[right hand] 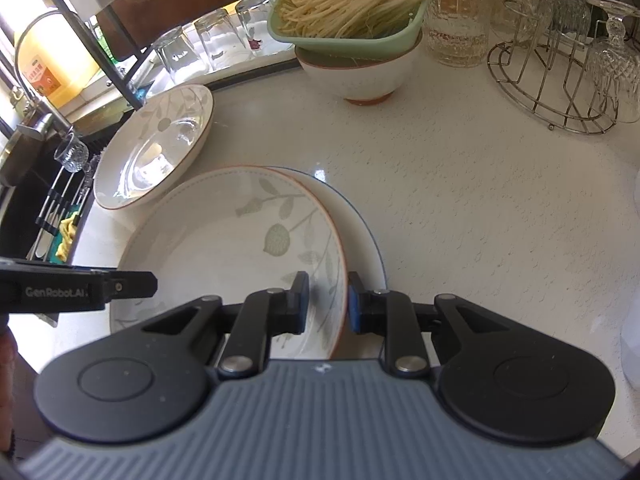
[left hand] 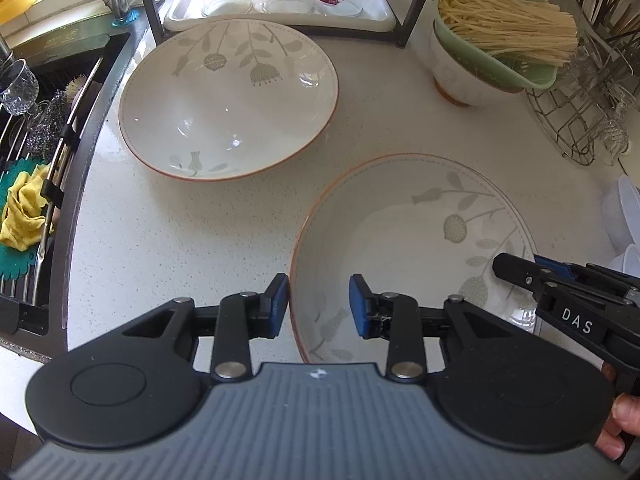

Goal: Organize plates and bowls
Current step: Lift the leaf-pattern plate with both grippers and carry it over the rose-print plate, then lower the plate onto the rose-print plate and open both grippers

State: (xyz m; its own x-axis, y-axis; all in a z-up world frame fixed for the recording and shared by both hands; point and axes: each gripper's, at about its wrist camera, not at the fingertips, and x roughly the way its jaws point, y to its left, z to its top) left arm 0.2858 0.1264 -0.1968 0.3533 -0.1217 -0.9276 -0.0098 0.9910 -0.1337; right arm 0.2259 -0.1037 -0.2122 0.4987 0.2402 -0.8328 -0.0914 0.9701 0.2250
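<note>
Near the front edge of the worktop (left hand: pixel 192 240), we had the leaf-patterned plate (right hand: pixel 224 240) resting partly on a blue-rimmed plate (right hand: pixel 356 216), presumably to build a stack. Our right gripper (right hand: pixel 328 300) had its jaws clamped on that plate's right rim, while the left gripper (left hand: pixel 318 304) straddled the opposite rim with jaws apart, not gripping. A second patterned plate (left hand: pixel 228 100) lay toward the sink-side edge, unstacked.

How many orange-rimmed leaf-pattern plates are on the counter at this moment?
2. The far plate lies near the sink; the near plate sits on a blue-rimmed plate, its rim between both grippers' fingers. Others may be out of view.
</note>
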